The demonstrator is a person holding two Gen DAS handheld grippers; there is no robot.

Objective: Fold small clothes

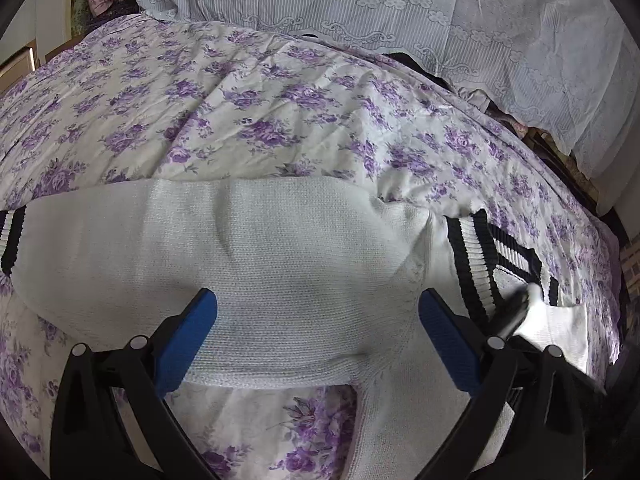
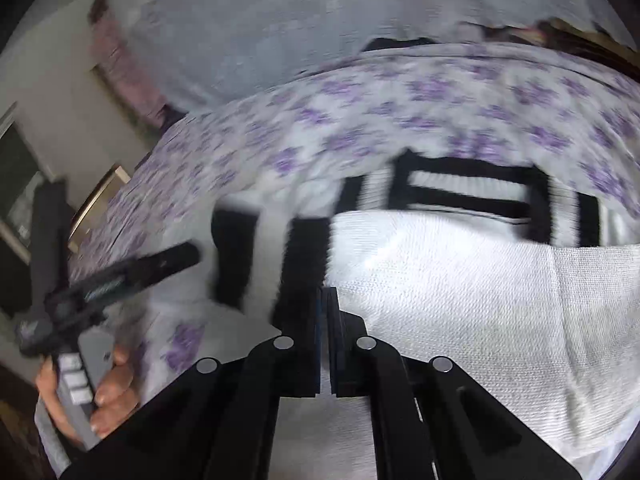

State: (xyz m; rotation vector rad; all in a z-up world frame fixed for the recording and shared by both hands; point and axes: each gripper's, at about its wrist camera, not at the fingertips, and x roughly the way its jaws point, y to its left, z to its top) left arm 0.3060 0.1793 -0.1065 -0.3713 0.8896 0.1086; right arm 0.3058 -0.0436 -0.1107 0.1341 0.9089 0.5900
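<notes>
Spread wide, the left gripper [image 1: 318,312] hovers over the white knit sweater [image 1: 256,264], its blue pads [image 1: 188,340] on either side of the sleeve and gripping nothing. The right gripper [image 2: 325,300] is pinched tight, the two pads pressed almost flat together; whether a thin fold of knit sits between them I cannot tell, because that view is smeared by motion and the pad tips sit right against the black-and-white ribbing [image 2: 304,256].

The sweater lies on the purple-flowered bedspread [image 1: 240,100], one sleeve stretched out leftward to its striped cuff [image 1: 12,236], the striped neckline [image 1: 480,252] off to the right.

The step in hand looks like bringing the sleeve across the body. To do it well, the open jaws should come down near the sleeve's lower edge and take both layers of knit at once — a one-layer grab would drag the top layer and leave a bulge. Lift only enough to clear the bedspread, carry the sleeve over in a straight line, and keep the other side pinned so the body does not slide on the slippery cover.

The left wrist view is sharp and shows the whole sleeve and the pale lace cloth [image 1: 400,20] behind the bed. Only the right wrist view shows the person's left hand [image 2: 108,384] on the other gripper's handle — and the folded white panel [image 2: 460,300] lying just below the stripes.
</notes>
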